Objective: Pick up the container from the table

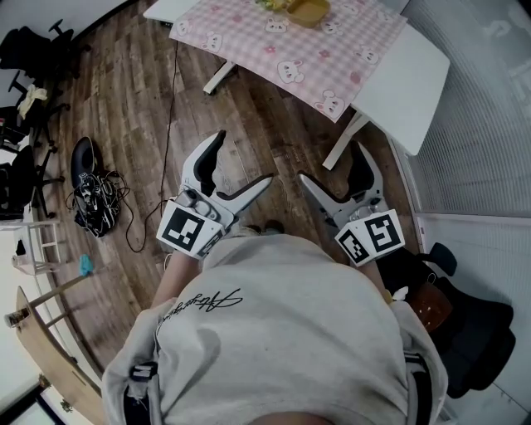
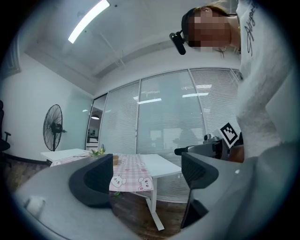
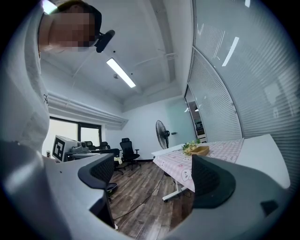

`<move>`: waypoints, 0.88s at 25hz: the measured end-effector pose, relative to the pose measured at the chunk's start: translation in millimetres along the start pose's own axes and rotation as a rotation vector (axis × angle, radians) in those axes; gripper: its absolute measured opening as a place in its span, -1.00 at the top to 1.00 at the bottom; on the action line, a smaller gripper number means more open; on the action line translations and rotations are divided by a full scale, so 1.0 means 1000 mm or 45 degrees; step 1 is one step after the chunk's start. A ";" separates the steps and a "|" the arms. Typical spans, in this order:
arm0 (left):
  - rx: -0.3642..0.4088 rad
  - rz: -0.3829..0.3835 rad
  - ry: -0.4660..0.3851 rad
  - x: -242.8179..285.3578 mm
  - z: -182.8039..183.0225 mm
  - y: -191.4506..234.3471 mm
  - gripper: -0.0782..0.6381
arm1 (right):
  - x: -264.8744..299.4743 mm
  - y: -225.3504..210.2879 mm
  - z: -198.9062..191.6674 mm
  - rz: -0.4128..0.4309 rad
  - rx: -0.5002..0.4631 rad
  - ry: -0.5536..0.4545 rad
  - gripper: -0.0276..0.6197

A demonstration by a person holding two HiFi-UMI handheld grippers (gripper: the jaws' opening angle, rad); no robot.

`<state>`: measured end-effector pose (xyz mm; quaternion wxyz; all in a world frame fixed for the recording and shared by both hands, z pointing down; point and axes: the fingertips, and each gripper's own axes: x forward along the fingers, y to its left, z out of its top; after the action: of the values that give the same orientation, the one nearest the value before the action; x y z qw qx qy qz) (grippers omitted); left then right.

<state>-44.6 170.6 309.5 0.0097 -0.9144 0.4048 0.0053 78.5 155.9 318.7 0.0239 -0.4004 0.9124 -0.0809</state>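
Observation:
A small tan container (image 1: 309, 12) sits on the pink checked cloth of a white table (image 1: 406, 79), far ahead of both grippers. In the right gripper view the container (image 3: 200, 150) stands beside some greenery on the tabletop. In the left gripper view the container (image 2: 114, 160) is only a sliver beside one jaw. My left gripper (image 1: 245, 158) and right gripper (image 1: 332, 163) are held close to the person's chest over the wooden floor. Both are open with nothing between their jaws, as the left gripper (image 2: 145, 176) and right gripper (image 3: 154, 176) views confirm.
A black cable (image 1: 170, 108) runs over the floor from the table to a dark tangle of gear (image 1: 95, 199). A standing fan (image 3: 163, 132) and office chairs (image 3: 127, 154) are at the left. A blinds-covered glass wall (image 1: 489, 108) closes the right side. A black bag (image 1: 465, 332) lies by the person.

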 end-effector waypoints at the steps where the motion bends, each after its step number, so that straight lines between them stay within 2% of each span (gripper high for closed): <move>1: -0.003 0.006 0.002 0.001 -0.001 0.001 -0.45 | 0.001 0.000 0.001 0.008 0.001 -0.001 -0.64; 9: -0.010 0.066 -0.012 0.001 0.001 0.007 -0.45 | 0.007 -0.005 0.001 0.045 0.019 0.007 -0.64; 13: -0.039 0.088 0.024 0.002 -0.008 0.016 -0.45 | 0.021 -0.009 0.000 0.067 0.029 0.033 -0.64; 22: -0.027 0.076 0.001 0.007 -0.013 0.026 -0.45 | 0.032 -0.010 -0.004 0.082 -0.001 0.023 -0.64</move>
<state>-59.3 148.2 321.8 -0.0004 -0.9019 0.4319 0.0096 63.1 126.3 325.4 0.0182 -0.3702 0.9250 -0.0832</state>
